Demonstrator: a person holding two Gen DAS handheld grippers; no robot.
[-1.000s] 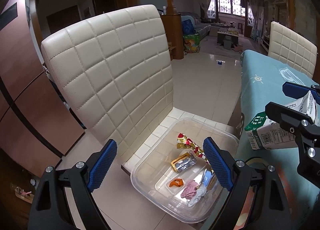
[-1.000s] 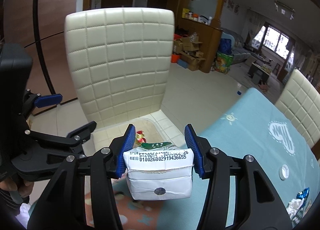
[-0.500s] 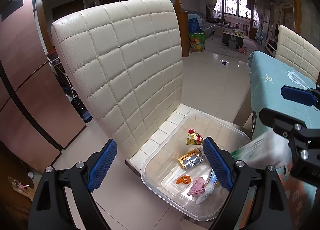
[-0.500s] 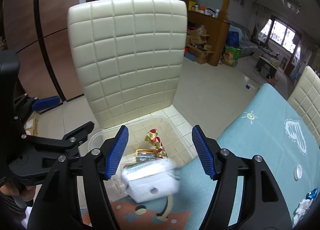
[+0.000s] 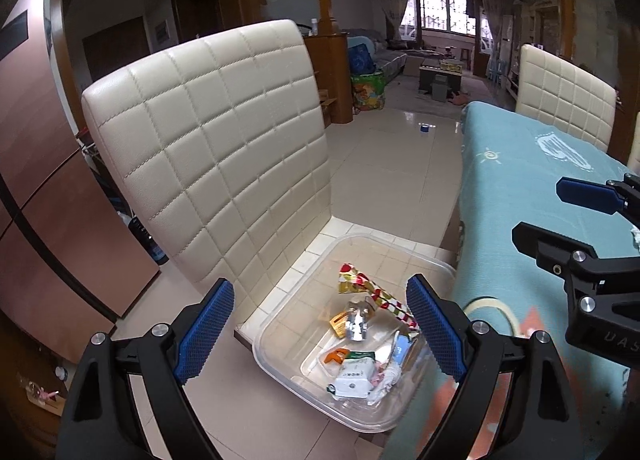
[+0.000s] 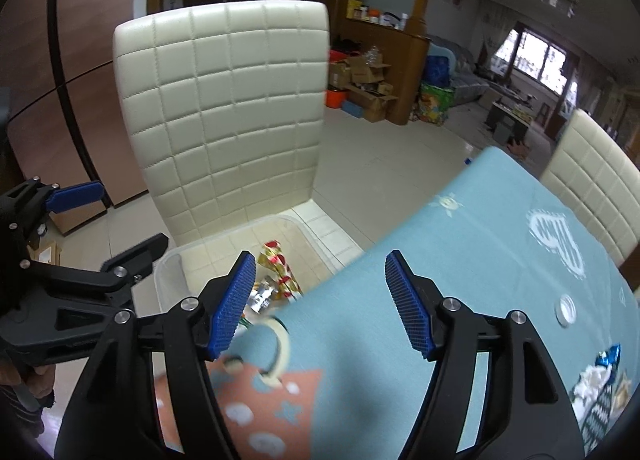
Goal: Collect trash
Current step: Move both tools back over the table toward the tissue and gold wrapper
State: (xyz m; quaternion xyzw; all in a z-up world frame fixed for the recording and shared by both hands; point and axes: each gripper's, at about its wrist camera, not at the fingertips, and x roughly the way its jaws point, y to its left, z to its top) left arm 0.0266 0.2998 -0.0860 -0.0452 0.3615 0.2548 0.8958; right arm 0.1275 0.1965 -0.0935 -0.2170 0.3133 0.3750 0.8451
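Looking from my left, I see my left gripper (image 5: 320, 324) spread wide and empty above the clear plastic bin (image 5: 280, 364) that sits on the cream quilted chair (image 5: 208, 148). Inside the bin the white milk carton (image 5: 354, 380) lies on its side among a red-and-gold wrapper (image 5: 360, 286), a crumpled foil piece (image 5: 356, 324) and an orange scrap (image 5: 335, 356). Further right, my right gripper (image 6: 320, 304) hangs released, holding nothing, over the edge of the teal tablecloth (image 6: 480, 244), where a white bottle cap (image 6: 566, 310) and some wrappers (image 6: 600, 380) lie.
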